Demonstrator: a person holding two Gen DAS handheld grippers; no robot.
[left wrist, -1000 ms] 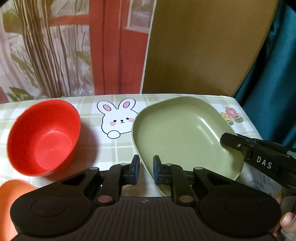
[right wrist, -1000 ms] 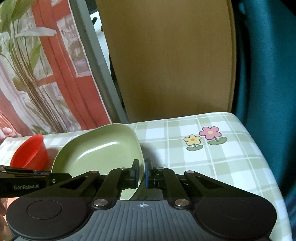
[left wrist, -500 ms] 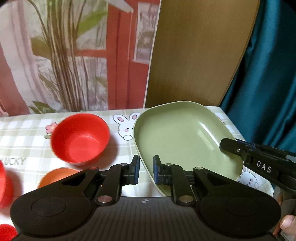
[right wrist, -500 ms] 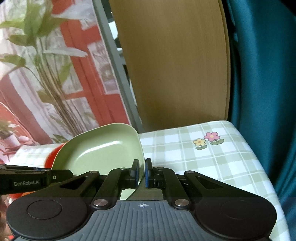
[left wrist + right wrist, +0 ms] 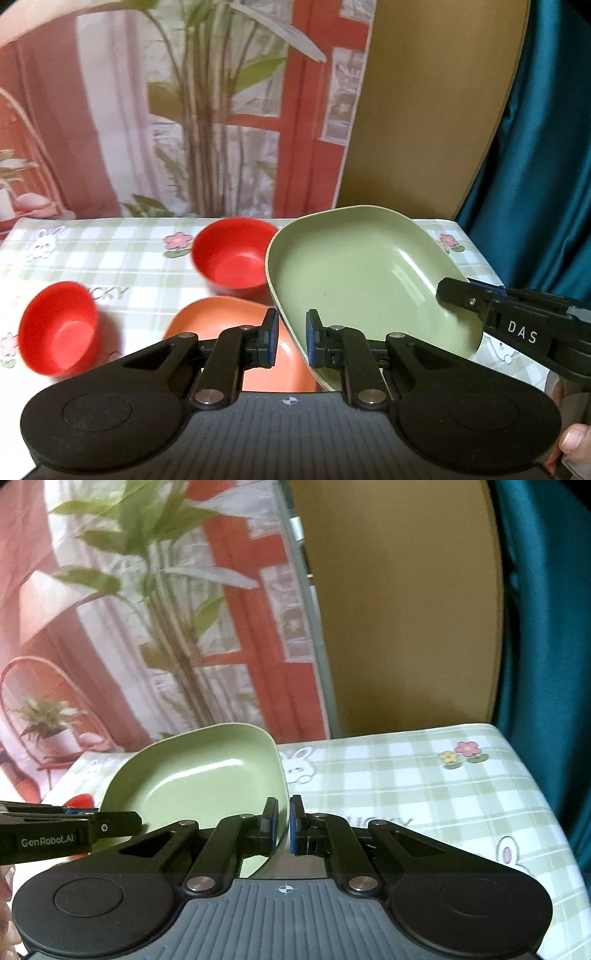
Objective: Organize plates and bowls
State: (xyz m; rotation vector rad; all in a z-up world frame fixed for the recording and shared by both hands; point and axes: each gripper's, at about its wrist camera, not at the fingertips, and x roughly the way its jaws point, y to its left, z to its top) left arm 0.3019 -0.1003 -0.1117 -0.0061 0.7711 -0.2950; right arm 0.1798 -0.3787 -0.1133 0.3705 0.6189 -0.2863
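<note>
Both hand-held grippers, left [image 5: 290, 338] & right [image 5: 283, 821], clamp rim of smooth, glossy squarish green plate [image 5: 365, 273], lifted over checked-cloth counter [image 5: 424, 775].

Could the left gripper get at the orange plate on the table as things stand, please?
Probably not yet: the left gripper is shut on the green plate's rim, and that plate hangs partly over the orange plate. It must set the green one down first.

Orange plate [image 5: 225, 321] partly behind left tongs [image 5: 290, 341]
</note>
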